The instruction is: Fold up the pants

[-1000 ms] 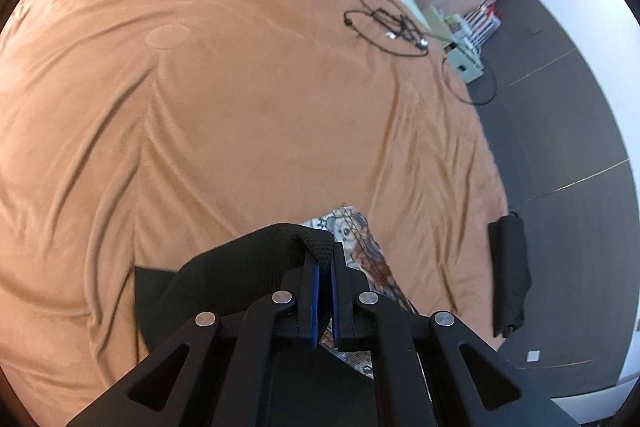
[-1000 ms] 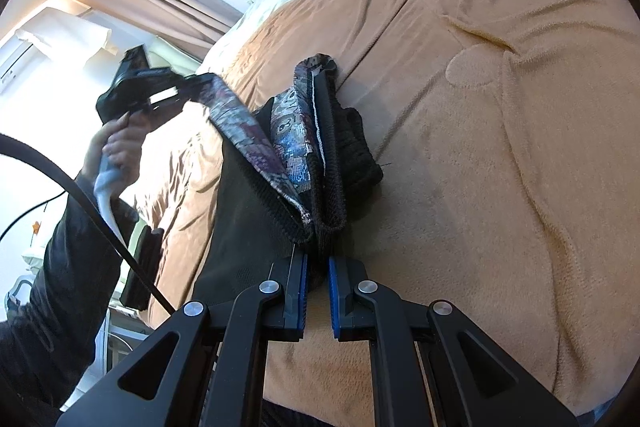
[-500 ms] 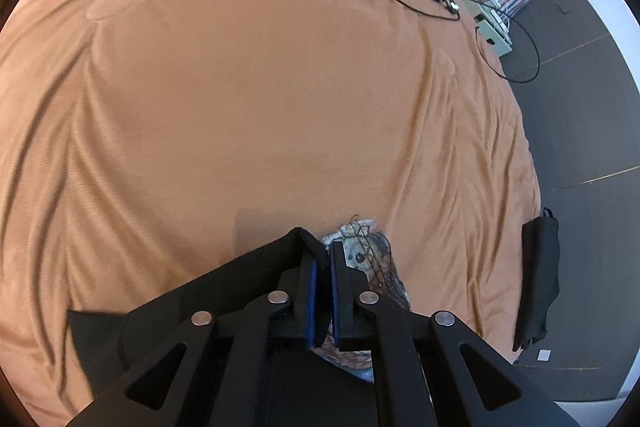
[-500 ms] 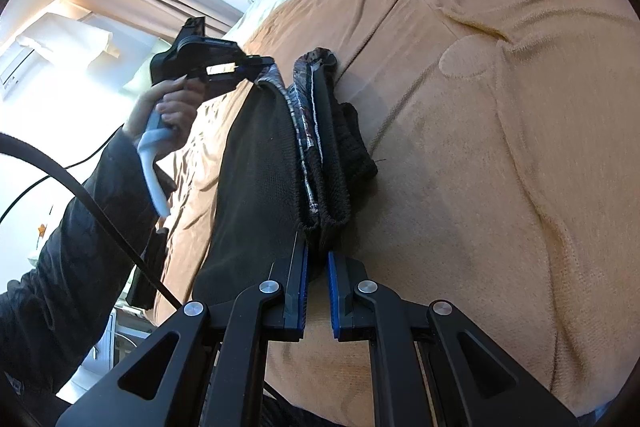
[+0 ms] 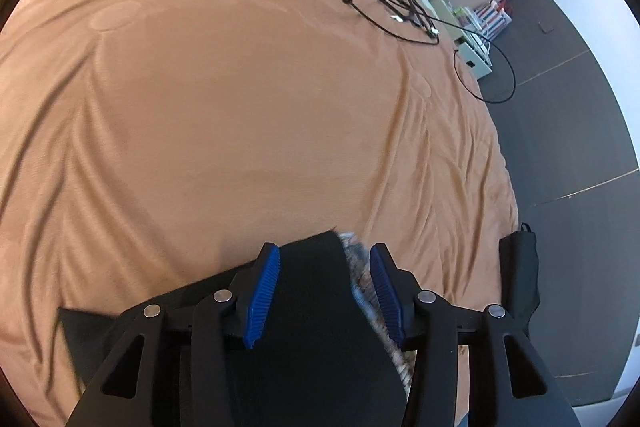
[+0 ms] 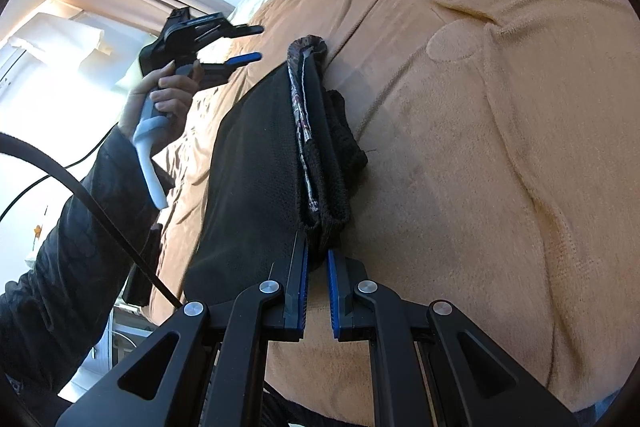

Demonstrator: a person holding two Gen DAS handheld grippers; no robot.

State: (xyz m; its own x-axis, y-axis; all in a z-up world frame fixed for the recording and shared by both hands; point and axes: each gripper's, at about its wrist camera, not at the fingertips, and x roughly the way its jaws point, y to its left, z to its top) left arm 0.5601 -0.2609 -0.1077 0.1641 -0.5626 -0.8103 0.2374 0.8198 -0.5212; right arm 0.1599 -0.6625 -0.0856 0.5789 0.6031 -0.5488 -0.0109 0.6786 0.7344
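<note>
left gripper [image 6: 256, 43] raised, fingers opening, right gripper [image 6: 317, 259] pinching pants [image 6: 256, 163]

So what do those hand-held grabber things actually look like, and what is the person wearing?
Each gripper is black plastic: two angular fingers with triangular cut-outs, silver pivot bolts and ribbed blue pads. Seen from the right gripper, the left gripper has a pale grey pistol-style handle. A black cable trails past. The sleeve is dark and quilted.

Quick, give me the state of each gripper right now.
Left gripper: jaws opening, the pants below them, pads not pressing the cloth.
Right gripper: shut on the pants' folded edge.
</note>
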